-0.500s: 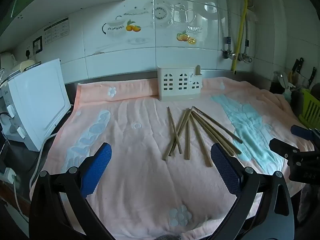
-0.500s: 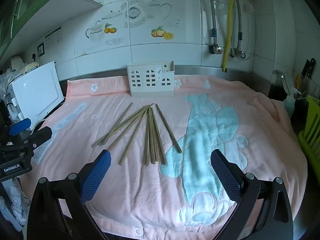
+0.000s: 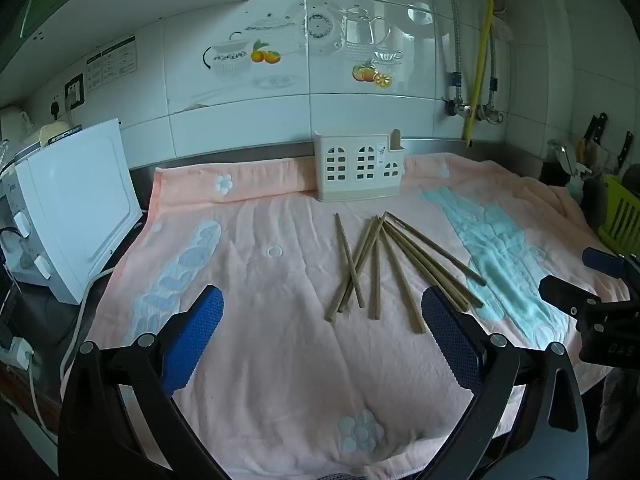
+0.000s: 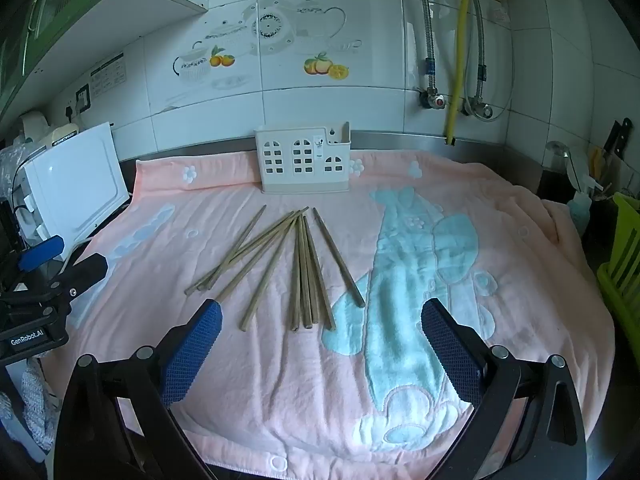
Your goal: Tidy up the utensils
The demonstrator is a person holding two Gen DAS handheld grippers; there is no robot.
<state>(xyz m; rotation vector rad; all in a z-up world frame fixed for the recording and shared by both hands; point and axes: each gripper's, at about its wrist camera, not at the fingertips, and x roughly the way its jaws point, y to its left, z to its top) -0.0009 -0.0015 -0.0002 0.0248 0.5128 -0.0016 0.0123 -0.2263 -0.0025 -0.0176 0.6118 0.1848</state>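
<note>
Several wooden chopsticks (image 3: 394,264) lie fanned out on a pink towel (image 3: 280,352); they also show in the right wrist view (image 4: 296,268). A cream utensil holder (image 3: 358,168) with window cut-outs stands upright at the towel's back edge by the wall, also in the right wrist view (image 4: 304,160). My left gripper (image 3: 322,308) is open and empty, above the towel in front of the chopsticks. My right gripper (image 4: 322,316) is open and empty, just before the chopsticks' near ends. The right gripper also shows at the left wrist view's right edge (image 3: 592,280), and the left gripper at the right wrist view's left edge (image 4: 52,264).
A white appliance (image 3: 76,216) with a cable stands left of the towel. A green rack (image 4: 624,264), a bottle and knives (image 3: 600,132) are at the right. A yellow pipe (image 4: 460,52) and hoses run down the tiled wall.
</note>
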